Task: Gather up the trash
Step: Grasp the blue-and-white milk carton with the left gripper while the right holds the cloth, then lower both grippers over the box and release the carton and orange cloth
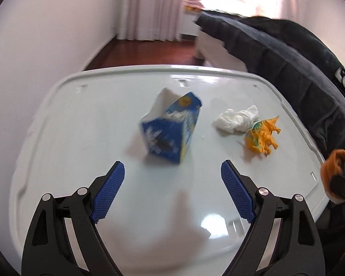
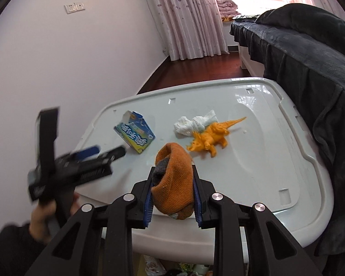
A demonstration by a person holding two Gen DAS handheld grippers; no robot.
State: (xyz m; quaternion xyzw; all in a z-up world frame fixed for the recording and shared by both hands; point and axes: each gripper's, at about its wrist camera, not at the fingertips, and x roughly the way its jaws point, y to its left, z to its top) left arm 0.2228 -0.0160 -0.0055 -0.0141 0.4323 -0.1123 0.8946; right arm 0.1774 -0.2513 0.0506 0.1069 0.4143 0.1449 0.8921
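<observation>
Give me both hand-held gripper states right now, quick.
Left hand-held gripper: open, empty, aimed at the blue carton.
Right hand-held gripper: closed on the orange sock.

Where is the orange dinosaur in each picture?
Left wrist view: the dinosaur stands right of centre on the white lid, just right of the tissue, with the blue carton further left.
Right wrist view: the dinosaur is near the centre, beyond the orange sock held in the right gripper.
Shared landmark: the crumpled tissue touching the dinosaur.
</observation>
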